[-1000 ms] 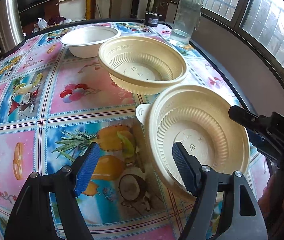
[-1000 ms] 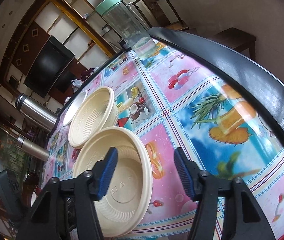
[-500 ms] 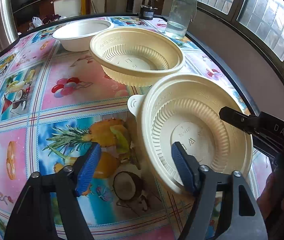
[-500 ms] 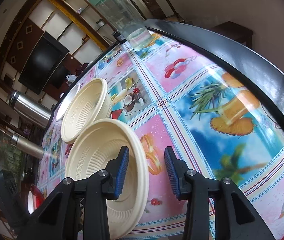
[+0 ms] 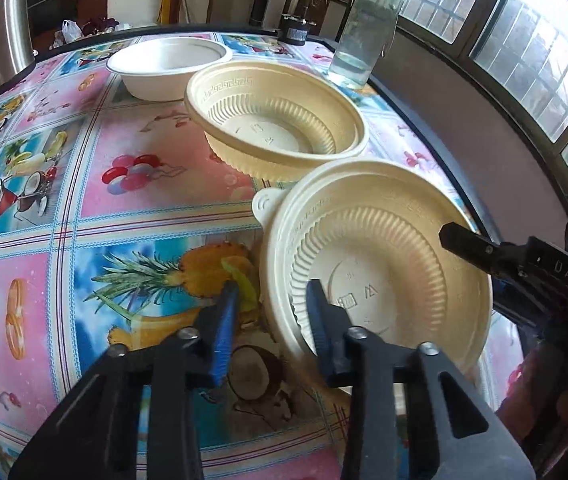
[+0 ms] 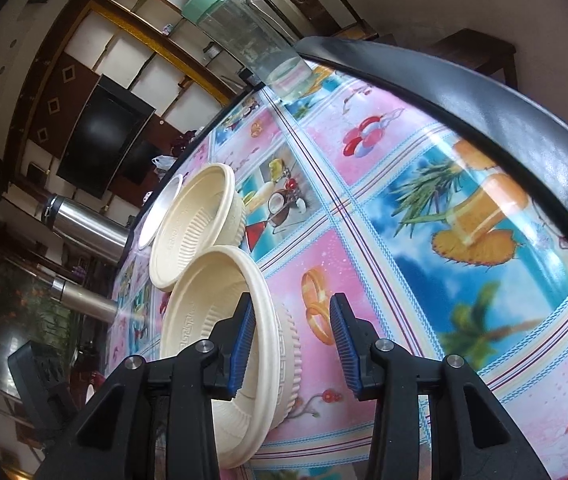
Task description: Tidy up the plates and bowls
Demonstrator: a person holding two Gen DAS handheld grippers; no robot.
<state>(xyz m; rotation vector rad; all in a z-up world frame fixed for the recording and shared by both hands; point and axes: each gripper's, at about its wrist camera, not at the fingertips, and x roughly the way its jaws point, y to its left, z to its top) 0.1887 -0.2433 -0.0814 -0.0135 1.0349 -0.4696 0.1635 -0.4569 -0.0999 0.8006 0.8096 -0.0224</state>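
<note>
- The near bowl [image 5: 380, 256], cream and ribbed, sits on the bench [image 5: 143, 184] close to its right edge, tilted up on one side.
- The left tool [image 5: 271, 320] straddles the bowl's near rim, one blue pad inside and one outside, with gaps showing on both sides; it is partly open and not pinching.
- The right tool [image 6: 292, 344] straddles the opposite rim of the same bowl [image 6: 219, 320]; its left pad lies against the inside of the rim, its right pad stands clear of the wall, so it is still partly open.
- A second cream bowl [image 5: 275, 120] stands just behind, touching or nearly so.
- A white bowl [image 5: 167, 66] sits beyond that.
- A bottle [image 5: 368, 28] stands near the far right edge.
</note>
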